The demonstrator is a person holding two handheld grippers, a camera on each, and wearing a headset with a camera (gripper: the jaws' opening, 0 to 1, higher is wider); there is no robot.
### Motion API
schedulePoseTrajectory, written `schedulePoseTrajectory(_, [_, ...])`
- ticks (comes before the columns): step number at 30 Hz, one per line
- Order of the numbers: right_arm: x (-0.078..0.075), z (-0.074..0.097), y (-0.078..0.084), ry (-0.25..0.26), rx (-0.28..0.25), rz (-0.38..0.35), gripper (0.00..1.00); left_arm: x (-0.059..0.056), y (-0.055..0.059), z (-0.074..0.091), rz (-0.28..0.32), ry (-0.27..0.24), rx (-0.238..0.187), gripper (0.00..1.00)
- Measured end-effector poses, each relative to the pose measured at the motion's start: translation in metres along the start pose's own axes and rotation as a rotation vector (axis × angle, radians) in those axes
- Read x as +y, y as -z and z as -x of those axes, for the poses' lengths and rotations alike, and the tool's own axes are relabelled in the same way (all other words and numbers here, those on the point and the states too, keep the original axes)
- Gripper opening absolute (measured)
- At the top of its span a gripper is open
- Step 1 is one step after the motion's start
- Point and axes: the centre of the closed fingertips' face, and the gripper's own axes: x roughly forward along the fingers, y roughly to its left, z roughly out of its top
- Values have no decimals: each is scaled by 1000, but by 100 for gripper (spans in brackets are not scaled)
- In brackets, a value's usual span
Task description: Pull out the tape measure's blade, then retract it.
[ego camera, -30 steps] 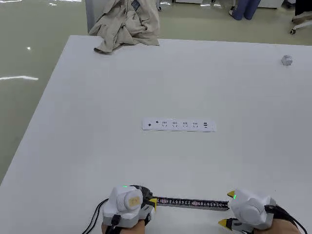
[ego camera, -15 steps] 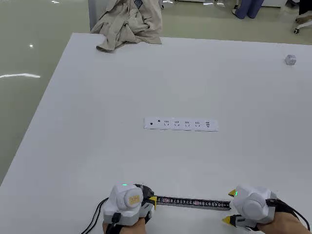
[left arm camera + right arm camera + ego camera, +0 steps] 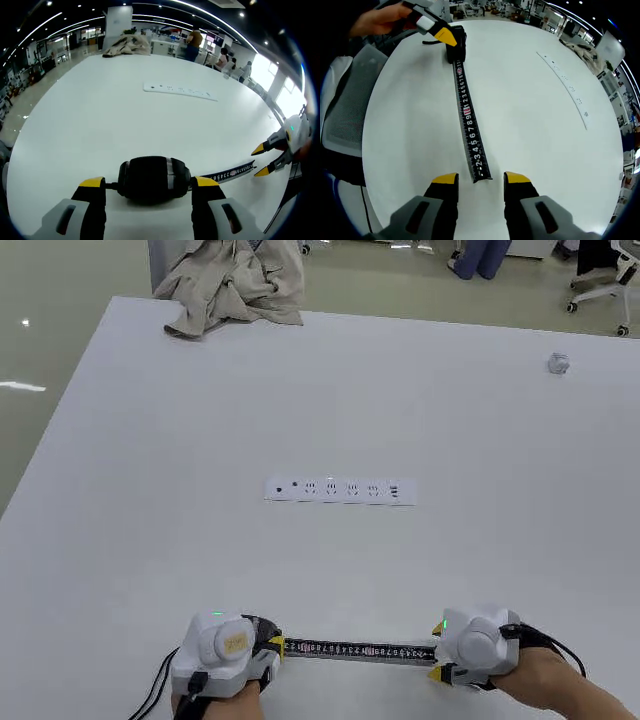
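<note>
My left gripper [image 3: 149, 181] is shut on the black tape measure case [image 3: 154, 176], which rests on the white table near the front edge. In the head view that case [image 3: 262, 642] sits at the left gripper [image 3: 270, 650]. The blade [image 3: 360, 650] lies flat on the table, running right from the case with its numbers showing. Its hooked end [image 3: 481, 176] lies between the yellow fingertips of my right gripper [image 3: 481, 179], which stands open with a gap on both sides. The right gripper [image 3: 265, 160] also appears at the blade's [image 3: 230, 174] far end.
A white power strip [image 3: 340, 490] lies across the middle of the table [image 3: 150, 490]. A beige garment [image 3: 230, 285] is heaped at the far left corner. A small silvery object [image 3: 558, 363] sits far right. People and chairs stand beyond the table.
The whole picture has shifted left with the head. The blade stays about the same length between the two grippers, and the left gripper still holds the case.
</note>
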Motion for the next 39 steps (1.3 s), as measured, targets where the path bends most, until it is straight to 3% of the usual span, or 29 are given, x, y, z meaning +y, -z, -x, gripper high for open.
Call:
schedulePoseTrajectory(2, [-1, -1, 0, -9, 1, 26, 33, 0, 0, -1, 1, 1, -2, 67])
schedulePoseTrajectory(4, [-2, -3, -3, -19, -15, -6, 34, -1, 0, -2, 1, 3, -2, 66])
schedulePoseTrajectory(21, [1, -12, 5, -70, 22, 51, 28, -3, -1, -2, 9, 16, -8, 62])
schedulePoseTrajectory(39, [0, -12, 2, -83, 17, 60, 18, -7, -3, -3, 5, 19, -21, 58])
